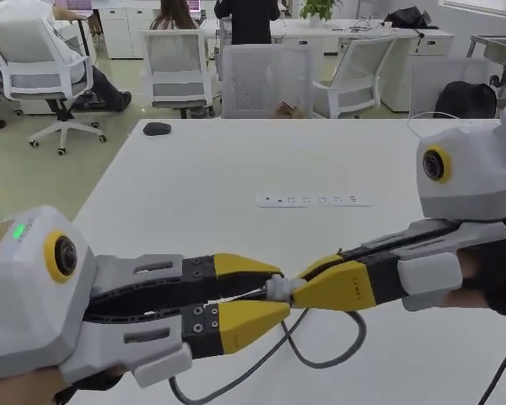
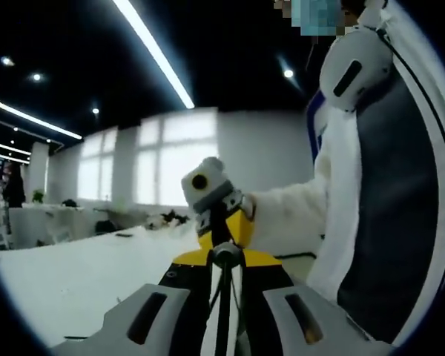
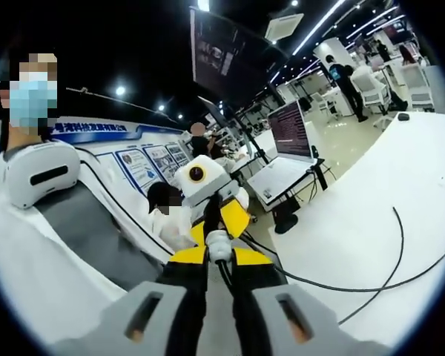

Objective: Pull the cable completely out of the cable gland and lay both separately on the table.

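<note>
A small white cable gland [image 1: 280, 288] hangs above the white table [image 1: 236, 169], between the yellow tips of both grippers. My left gripper [image 1: 274, 294] comes from the lower left, shut on a thin stretch of cable that runs back between its jaws. From the right, my right gripper [image 1: 308, 285] is shut on the gland's other side. The grey cable [image 1: 319, 365] drops from there and loops on the table. In the left gripper view the gland [image 2: 226, 254] sits at the tips of the left gripper [image 2: 226, 261]. In the right gripper view the gland [image 3: 217, 243] caps the right gripper [image 3: 217, 254], and the cable [image 3: 341, 289] trails over the table.
A white power strip [image 1: 314, 201] lies mid-table and a dark mouse [image 1: 157, 129] sits near the far left edge. A black cable [image 1: 502, 371] crosses the lower right corner. Office chairs [image 1: 177, 67] and seated people are beyond the table's far edge.
</note>
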`<state>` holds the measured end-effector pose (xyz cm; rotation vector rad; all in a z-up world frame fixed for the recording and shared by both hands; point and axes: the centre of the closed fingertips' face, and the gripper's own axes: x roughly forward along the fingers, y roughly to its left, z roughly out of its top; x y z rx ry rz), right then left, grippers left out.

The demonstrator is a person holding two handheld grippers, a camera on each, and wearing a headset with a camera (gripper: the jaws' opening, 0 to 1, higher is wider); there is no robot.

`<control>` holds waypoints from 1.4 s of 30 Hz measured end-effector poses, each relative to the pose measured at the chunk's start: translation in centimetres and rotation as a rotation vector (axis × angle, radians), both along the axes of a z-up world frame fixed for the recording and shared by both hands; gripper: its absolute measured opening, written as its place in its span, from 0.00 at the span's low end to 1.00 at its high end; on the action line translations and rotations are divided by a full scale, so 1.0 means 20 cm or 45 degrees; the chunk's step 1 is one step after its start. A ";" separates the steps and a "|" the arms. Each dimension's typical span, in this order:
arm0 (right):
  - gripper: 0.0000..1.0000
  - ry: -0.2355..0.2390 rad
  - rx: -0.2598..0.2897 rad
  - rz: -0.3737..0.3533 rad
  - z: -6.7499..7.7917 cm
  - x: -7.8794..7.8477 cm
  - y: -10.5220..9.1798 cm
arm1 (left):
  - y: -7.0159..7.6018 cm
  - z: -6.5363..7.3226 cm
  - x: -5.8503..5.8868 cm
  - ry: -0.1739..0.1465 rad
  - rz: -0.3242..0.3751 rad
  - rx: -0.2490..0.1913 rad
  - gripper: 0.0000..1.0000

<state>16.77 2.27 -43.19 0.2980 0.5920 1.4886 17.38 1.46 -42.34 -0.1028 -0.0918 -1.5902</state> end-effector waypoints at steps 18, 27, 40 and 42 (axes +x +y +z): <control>0.09 -0.471 -0.245 0.040 0.02 -0.02 0.00 | 0.02 0.03 0.01 0.314 -0.064 -0.149 0.14; 0.10 -0.903 -0.396 0.098 0.02 0.01 0.01 | 0.02 0.02 0.03 0.464 -0.081 -0.137 0.14; 0.12 -1.061 -0.340 0.053 0.05 0.04 0.00 | 0.02 0.05 0.05 0.438 -0.042 -0.110 0.14; 0.21 -0.958 -0.257 -0.041 0.09 0.08 -0.02 | 0.02 0.07 0.04 0.313 -0.031 -0.109 0.14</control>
